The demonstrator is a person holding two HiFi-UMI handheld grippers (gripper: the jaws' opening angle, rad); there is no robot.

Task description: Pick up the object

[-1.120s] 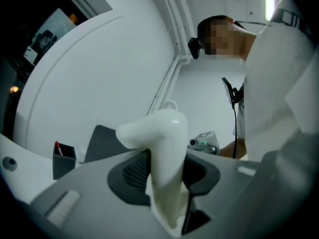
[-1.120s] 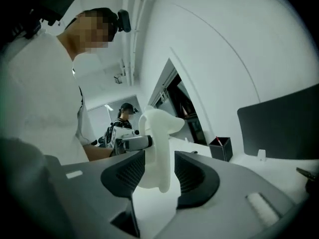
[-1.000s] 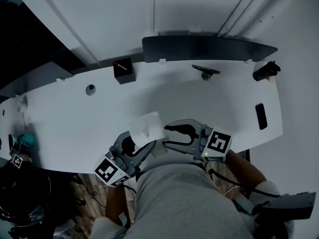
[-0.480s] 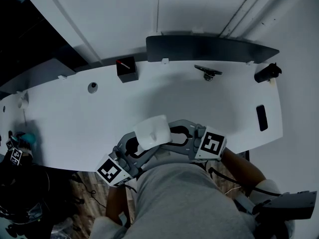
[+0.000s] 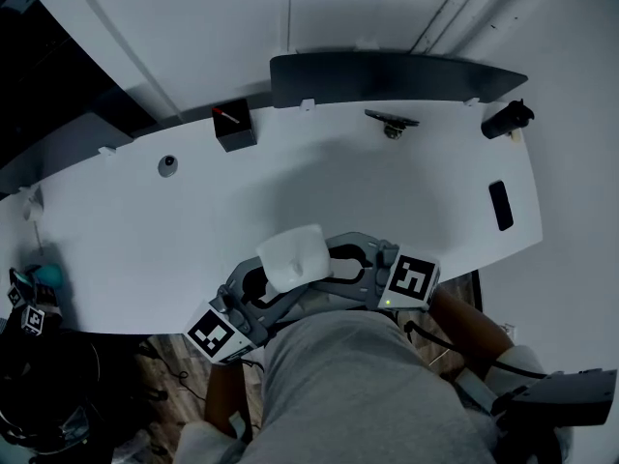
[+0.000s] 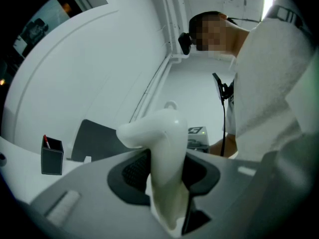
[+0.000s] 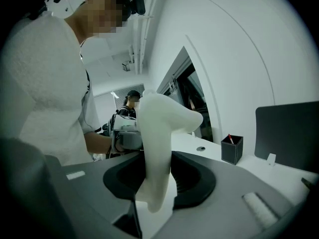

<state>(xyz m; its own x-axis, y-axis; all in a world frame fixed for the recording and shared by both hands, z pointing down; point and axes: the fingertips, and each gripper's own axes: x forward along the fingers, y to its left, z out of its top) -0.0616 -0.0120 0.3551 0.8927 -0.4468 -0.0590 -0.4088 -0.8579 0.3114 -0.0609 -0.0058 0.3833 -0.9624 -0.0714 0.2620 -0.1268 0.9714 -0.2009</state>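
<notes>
The object is a smooth white moulded piece (image 5: 291, 256) with a rounded, bent top, held just above the near edge of the white desk (image 5: 145, 230). My left gripper (image 5: 274, 283) is shut on its lower part; in the left gripper view the white piece (image 6: 167, 153) stands upright, with the left gripper (image 6: 167, 183) clamped on it from both sides. My right gripper (image 5: 332, 259) comes in from the right. Its jaws have just been closing, and the white piece (image 7: 158, 133) sits between them with the right gripper (image 7: 157, 183) pressing on both its sides.
A black pen cup (image 5: 232, 127) and a dark panel (image 5: 387, 77) stand at the desk's far edge. Also there are a small black clamp (image 5: 392, 122) and a black device (image 5: 505, 119). A flat black slab (image 5: 500, 205) lies at the right and a round grommet (image 5: 168, 165) at the left.
The right gripper has slid left up to the white piece and its jaws have narrowed round it. The left gripper keeps its hold; the piece has shifted slightly right.
</notes>
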